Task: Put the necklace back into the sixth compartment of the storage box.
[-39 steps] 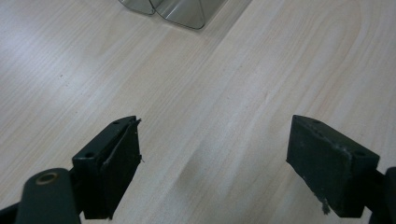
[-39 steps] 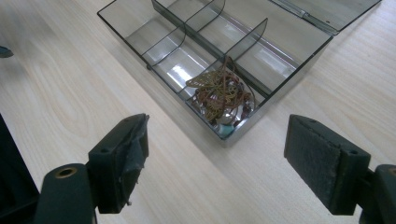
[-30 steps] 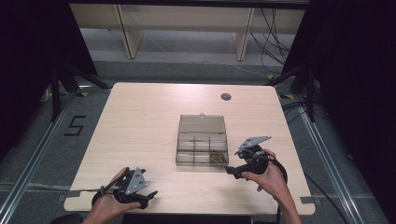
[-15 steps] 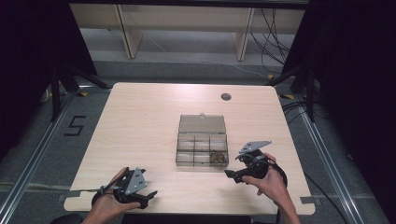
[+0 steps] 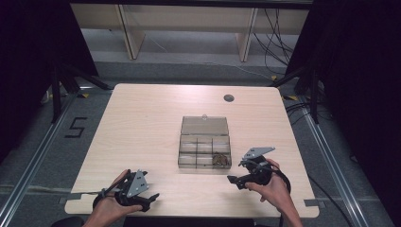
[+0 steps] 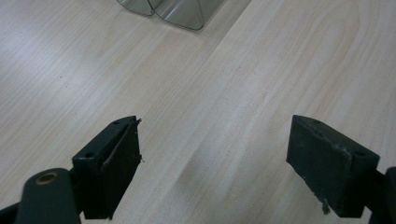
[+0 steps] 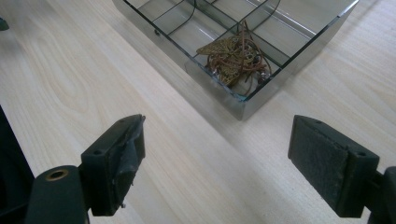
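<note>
My left gripper [image 6: 212,154] hung over bare pale wood of the table [image 6: 261,79], its two black jaws spread wide with nothing between them. At the view's top edge lay a corner of the clear plastic box [image 6: 180,10], well apart from both jaws.

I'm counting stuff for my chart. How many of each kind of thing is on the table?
Grippers: 2, left and right
Clear box: 1
Jewellery tangle in the box: 1
Total: 4
</note>
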The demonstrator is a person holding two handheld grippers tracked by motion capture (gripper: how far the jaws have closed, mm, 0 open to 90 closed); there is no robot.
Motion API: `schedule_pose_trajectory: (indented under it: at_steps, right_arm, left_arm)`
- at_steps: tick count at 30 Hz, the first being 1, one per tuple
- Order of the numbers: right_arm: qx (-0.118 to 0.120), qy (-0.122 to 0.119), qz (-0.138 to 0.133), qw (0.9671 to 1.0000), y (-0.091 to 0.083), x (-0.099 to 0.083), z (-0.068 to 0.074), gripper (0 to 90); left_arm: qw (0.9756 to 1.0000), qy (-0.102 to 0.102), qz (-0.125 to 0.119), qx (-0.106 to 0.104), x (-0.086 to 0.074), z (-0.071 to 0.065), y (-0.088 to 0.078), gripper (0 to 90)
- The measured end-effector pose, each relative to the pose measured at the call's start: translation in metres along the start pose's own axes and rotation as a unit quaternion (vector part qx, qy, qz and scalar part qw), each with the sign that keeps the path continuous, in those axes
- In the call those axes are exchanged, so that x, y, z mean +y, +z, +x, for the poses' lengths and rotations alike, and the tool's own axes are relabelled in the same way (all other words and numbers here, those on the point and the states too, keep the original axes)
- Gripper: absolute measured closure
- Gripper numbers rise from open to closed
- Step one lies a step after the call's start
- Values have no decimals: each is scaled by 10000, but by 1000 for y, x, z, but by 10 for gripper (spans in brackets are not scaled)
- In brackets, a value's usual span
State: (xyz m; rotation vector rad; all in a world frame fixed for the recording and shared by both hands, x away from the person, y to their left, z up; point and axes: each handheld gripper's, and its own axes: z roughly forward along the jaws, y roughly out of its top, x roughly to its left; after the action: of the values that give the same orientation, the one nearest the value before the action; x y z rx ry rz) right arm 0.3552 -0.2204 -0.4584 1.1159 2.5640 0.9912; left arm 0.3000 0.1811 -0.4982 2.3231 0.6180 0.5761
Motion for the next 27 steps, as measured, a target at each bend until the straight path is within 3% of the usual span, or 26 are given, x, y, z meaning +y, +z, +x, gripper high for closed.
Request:
schedule_pose_trajectory:
  at_steps: [1, 5, 7, 8, 10, 12, 15, 17, 20, 21, 22, 23, 24, 27]
  right_arm:
    - [158, -89, 17, 9998, -1, 0, -1, 194]
    - [131, -11, -82, 9999, 1, -2, 1, 193]
    - [66, 70, 80, 9999, 0, -3, 2, 191]
    - [7, 19, -6, 10000, 2, -5, 1, 190]
    - [74, 54, 80, 9999, 0, -5, 2, 190]
    - [126, -123, -129, 9998, 3, -7, 1, 186]
    - [71, 169, 8, 9998, 2, -9, 4, 185]
    - [90, -11, 7, 10000, 2, -11, 2, 185]
    - [51, -27, -98, 9999, 5, -14, 2, 184]
    - [91, 154, 57, 9998, 1, -14, 4, 184]
    - [120, -45, -26, 9999, 4, -15, 2, 184]
    - [120, -45, -26, 9999, 4, -15, 2, 184]
    - [118, 119, -39, 9999, 4, -17, 3, 184]
    - [109, 55, -6, 9999, 4, -21, 2, 184]
  left_arm:
    - [10000, 0, 0, 0, 0, 0, 0, 170]
    - [10000, 2, 1, 3, 0, 0, 0, 170]
    - [10000, 5, 0, -7, 0, 0, 0, 170]
    - [10000, -6, -8, -14, 0, 0, 0, 170]
    - [10000, -6, -9, -15, 0, 0, 0, 170]
    - [10000, 0, 13, -47, 0, 0, -1, 170]
    - [10000, -2, -6, -12, 0, 0, 0, 170]
    - [10000, -1, -4, -14, 0, 0, 0, 170]
    - [10000, -6, -8, -5, 0, 0, 0, 170]
    - [10000, -8, -9, -12, 0, 0, 0, 170]
    - [10000, -4, -24, -22, 0, 0, 0, 170]
    - [10000, -4, -24, -22, 0, 0, 0, 170]
    - [10000, 4, 5, -8, 0, 0, 0, 170]
    - [10000, -1, -5, -10, 0, 0, -1, 170]
